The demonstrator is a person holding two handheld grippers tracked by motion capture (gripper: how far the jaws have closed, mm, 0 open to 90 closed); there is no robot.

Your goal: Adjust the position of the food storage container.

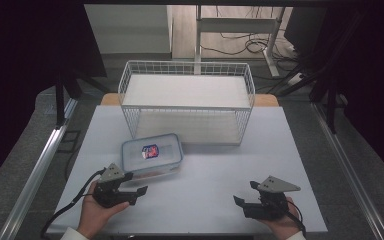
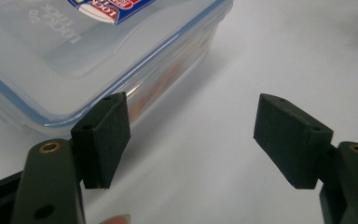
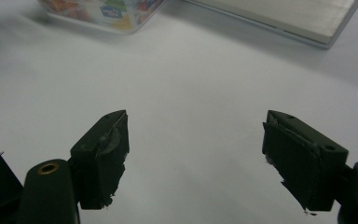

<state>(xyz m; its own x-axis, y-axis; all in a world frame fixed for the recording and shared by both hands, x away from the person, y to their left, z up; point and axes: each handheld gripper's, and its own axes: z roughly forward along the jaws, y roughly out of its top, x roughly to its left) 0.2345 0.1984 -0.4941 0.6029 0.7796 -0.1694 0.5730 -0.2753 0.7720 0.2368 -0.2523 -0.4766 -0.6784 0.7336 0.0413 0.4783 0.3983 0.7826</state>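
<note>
A clear plastic food container point(image 1: 152, 155) with a blue-rimmed lid and a red-and-blue label lies on the white table point(image 1: 215, 175), just in front of the wire basket. My left gripper point(image 1: 139, 193) is open right beside the container's near edge; in the left gripper view the container point(image 2: 88, 51) is just past the left jaw, with nothing between the jaws point(image 2: 193, 140). My right gripper point(image 1: 240, 202) is open near the table's front right, over bare table point(image 3: 196, 154). The container point(image 3: 102, 11) shows at the top left of the right gripper view.
A white wire basket point(image 1: 187, 100) with a flat white shelf inside stands at the back of the table; its base point(image 3: 279, 16) shows at the top of the right gripper view. Metal rails run along both sides of the table. Desk legs and cables lie beyond.
</note>
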